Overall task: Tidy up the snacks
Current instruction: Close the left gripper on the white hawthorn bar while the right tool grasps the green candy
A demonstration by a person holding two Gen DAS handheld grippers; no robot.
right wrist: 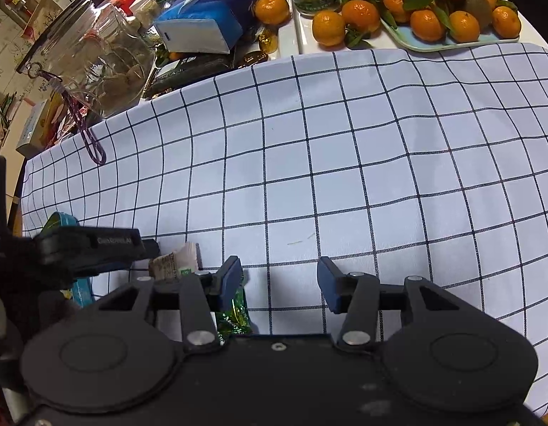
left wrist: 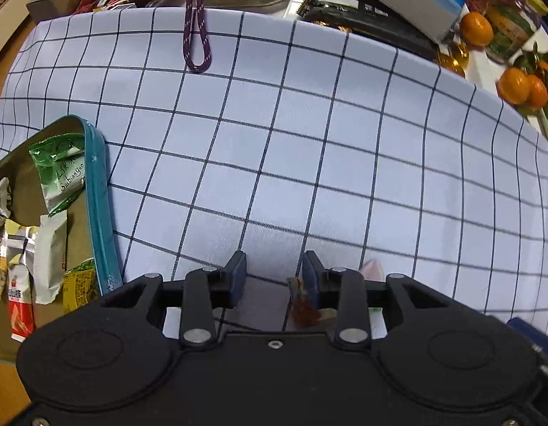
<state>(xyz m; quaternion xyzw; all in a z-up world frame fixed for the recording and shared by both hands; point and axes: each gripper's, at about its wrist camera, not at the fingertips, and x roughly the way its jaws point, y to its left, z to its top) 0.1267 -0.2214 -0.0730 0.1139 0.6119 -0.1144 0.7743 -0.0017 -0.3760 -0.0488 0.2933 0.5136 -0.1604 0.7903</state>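
Both the left gripper (left wrist: 274,277) and right gripper (right wrist: 279,282) hover with jaws wide and empty over the checked table (right wrist: 345,177), each beside a small, light, crinkly snack packet (right wrist: 234,314), probably slippery, best pinched across its flat sealed edge, then carried to the open teal pouch (left wrist: 96,191) at left.

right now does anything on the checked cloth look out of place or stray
Two snack packets lie loose at the near edge of the checked cloth, outside the teal-rimmed box: a green packet under the right gripper and a reddish one beside the left gripper. A purple cord also trails onto the cloth.
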